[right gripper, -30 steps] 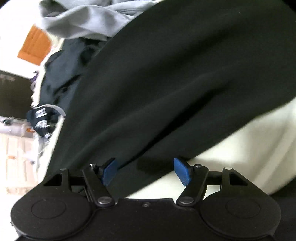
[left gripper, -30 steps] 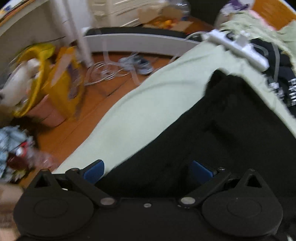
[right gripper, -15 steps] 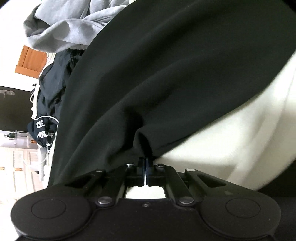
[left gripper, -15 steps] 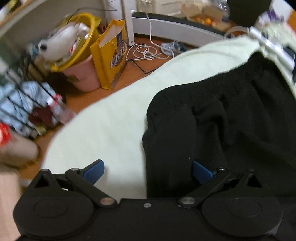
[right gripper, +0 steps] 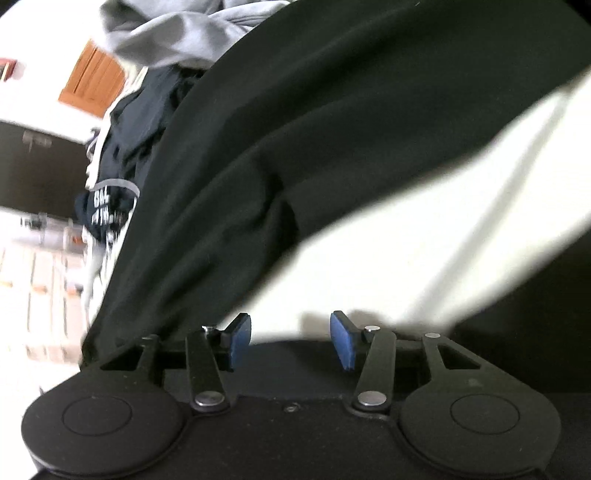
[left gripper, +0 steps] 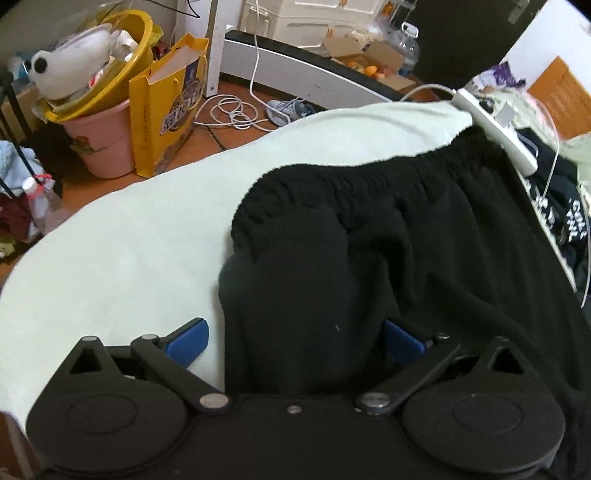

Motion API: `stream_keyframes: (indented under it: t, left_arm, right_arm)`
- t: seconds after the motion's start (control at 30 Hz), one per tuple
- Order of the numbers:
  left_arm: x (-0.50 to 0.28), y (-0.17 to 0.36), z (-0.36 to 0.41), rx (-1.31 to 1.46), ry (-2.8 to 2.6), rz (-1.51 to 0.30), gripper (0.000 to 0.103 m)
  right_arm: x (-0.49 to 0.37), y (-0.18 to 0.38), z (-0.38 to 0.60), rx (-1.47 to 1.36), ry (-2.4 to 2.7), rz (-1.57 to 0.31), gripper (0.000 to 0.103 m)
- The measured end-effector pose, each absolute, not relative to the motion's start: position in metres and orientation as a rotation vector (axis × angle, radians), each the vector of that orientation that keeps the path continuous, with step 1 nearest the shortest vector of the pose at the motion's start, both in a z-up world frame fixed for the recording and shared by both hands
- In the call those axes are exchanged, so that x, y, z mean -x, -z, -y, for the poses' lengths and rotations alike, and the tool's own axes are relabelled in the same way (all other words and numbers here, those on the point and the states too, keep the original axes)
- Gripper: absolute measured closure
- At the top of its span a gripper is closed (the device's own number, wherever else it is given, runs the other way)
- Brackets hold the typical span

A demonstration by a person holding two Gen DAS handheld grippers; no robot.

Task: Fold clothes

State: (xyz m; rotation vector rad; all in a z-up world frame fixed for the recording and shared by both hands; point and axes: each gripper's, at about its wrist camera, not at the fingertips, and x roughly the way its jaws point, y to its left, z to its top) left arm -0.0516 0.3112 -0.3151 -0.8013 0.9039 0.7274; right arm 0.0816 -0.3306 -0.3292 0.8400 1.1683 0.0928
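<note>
Black trousers point(left gripper: 424, 258) with a gathered elastic waistband point(left gripper: 351, 181) lie on a pale green sheet point(left gripper: 129, 240). My left gripper point(left gripper: 295, 341) is open wide above their near corner. A hump of the black cloth rises between its fingers; the left pad point(left gripper: 188, 339) stands clear over the sheet. In the right wrist view the same black cloth point(right gripper: 332, 129) crosses the picture. My right gripper point(right gripper: 290, 338) is open and its jaws are still opening. Only sheet point(right gripper: 424, 240) shows between them, and the cloth's edge lies by the left pad point(right gripper: 240, 336).
A white power strip point(left gripper: 495, 129) and its cable lie on the bed by a dark printed garment point(left gripper: 569, 218). On the floor stand a yellow bag point(left gripper: 166, 110), a pink bucket point(left gripper: 107, 144) and coiled cables point(left gripper: 229, 110). A grey garment point(right gripper: 184, 33) is piled behind.
My right gripper shut on the black cloth's edge, then opened and let it go, drawing back. The left gripper swung over to the waistband corner and stayed open.
</note>
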Motion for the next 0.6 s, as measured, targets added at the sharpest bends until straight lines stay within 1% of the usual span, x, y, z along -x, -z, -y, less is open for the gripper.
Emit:
stream_keyframes:
  t: [0.03,0.07,0.1,0.2,0.23,0.27,0.33,0.47,0.5,0.53,0.6]
  left_arm:
    - [0.052,0.317,-0.314,0.807,-0.715,-0.892,0.005]
    - [0.053,0.319,-0.317,0.812,-0.703,-0.881,0.006]
    - [0.053,0.320,-0.320,0.816,-0.688,-0.874,0.006]
    - [0.048,0.324,-0.326,0.810,-0.654,-0.882,0.015]
    - [0.046,0.325,-0.328,0.803,-0.637,-0.890,0.028]
    - [0.044,0.325,-0.329,0.787,-0.621,-0.902,0.049]
    - [0.042,0.324,-0.328,0.740,-0.614,-0.926,0.066]
    - [0.044,0.312,-0.324,0.677,-0.615,-0.955,0.076]
    - [0.047,0.306,-0.323,0.667,-0.621,-0.958,0.077]
    - [0.050,0.300,-0.323,0.662,-0.627,-0.959,0.078]
    - [0.056,0.289,-0.320,0.645,-0.638,-0.964,0.079]
  right_arm:
    - [-0.063,0.320,0.340,-0.845,-0.080,-1.154,0.048]
    - [-0.049,0.313,0.349,-0.856,-0.063,-1.142,0.046]
    - [-0.036,0.307,0.359,-0.863,-0.033,-1.135,0.041]
    - [0.014,0.293,0.398,-0.887,0.094,-1.112,0.040]
    - [0.033,0.291,0.412,-0.909,0.144,-1.108,0.040]
    - [0.051,0.290,0.424,-0.937,0.198,-1.105,0.040]
    - [0.098,0.284,0.452,-1.000,0.313,-1.077,0.040]
    - [0.161,0.279,0.485,-1.056,0.472,-1.020,0.040]
    - [0.172,0.281,0.490,-1.070,0.507,-1.006,0.039]
    - [0.184,0.285,0.495,-1.081,0.546,-0.984,0.034]
    - [0.198,0.293,0.502,-1.100,0.594,-0.939,0.031]
